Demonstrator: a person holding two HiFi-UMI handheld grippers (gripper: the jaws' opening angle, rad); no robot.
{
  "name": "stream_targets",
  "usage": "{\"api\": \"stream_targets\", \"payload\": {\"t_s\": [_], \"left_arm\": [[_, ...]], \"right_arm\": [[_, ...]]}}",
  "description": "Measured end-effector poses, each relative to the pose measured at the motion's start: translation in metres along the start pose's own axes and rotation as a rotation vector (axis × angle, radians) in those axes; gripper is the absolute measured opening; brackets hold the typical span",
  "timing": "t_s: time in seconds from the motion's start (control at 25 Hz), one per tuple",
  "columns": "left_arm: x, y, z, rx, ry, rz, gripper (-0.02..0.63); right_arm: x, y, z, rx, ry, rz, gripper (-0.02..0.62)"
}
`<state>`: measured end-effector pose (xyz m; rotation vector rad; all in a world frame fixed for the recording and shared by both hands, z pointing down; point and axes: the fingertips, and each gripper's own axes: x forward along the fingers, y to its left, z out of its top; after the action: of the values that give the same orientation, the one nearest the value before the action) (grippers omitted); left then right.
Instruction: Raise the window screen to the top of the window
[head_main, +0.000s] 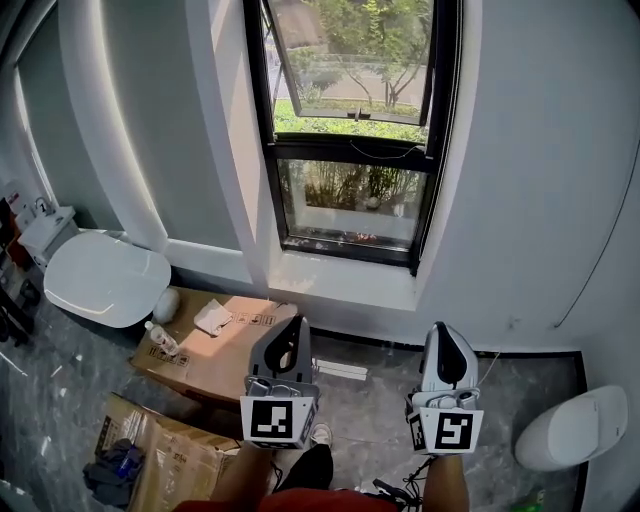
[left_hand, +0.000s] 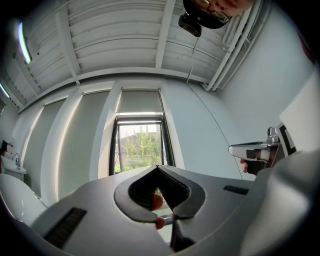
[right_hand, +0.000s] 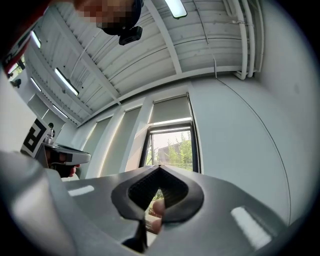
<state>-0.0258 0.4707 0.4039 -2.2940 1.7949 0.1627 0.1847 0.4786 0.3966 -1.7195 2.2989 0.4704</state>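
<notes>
Right, head view first. The left claw (head_main: 292, 325) and right claw (head_main: 446, 330) are side by side, both pointing at the window (head_main: 350, 130), which is ahead of them and well apart. Each carries its marker cube (head_main: 280, 420) at the rear. Left of the left claw lies a flat cardboard box (head_main: 240, 360) with a plastic bottle (head_main: 162, 338) and a crumpled white sheet (head_main: 213, 317) on top. Its print is too small to read. Behind that claw is a second, open box (head_main: 165, 460) holding a dark blue bundle (head_main: 115, 468). A white toilet (head_main: 105, 275) stands far left and another white fixture (head_main: 575, 428) is right of the right claw. A white strip (head_main: 340, 370) lies on the floor between the claws.

Over to the left gripper view: jaws pressed together, nothing caught between them. Straight ahead is the window, and a pale panel (left_hand: 140, 101) fills the top of its recess. It looks like the window screen, though I can't be sure. Nothing blocks the way.

Now the right gripper view: jaws together here too, and empty. The same panel is above the glass ahead, and the other claw is off to the left.
</notes>
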Motion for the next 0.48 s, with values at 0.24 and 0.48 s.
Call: {"api": "stream_targets", "payload": {"t_s": [0.24, 0.48], "left_arm": [[0.058, 0.032, -0.019, -0.01, -0.004, -0.001, 0.005], [0.123, 0.073, -0.047, -0.023, 0.041, 0.009, 0.005]], "right_arm": [[0.059, -0.003, -0.027, -0.038, 0.023, -0.014, 0.009], [0.132, 0.0, -0.063, -0.043, 0.067, -0.006, 0.009]]}}
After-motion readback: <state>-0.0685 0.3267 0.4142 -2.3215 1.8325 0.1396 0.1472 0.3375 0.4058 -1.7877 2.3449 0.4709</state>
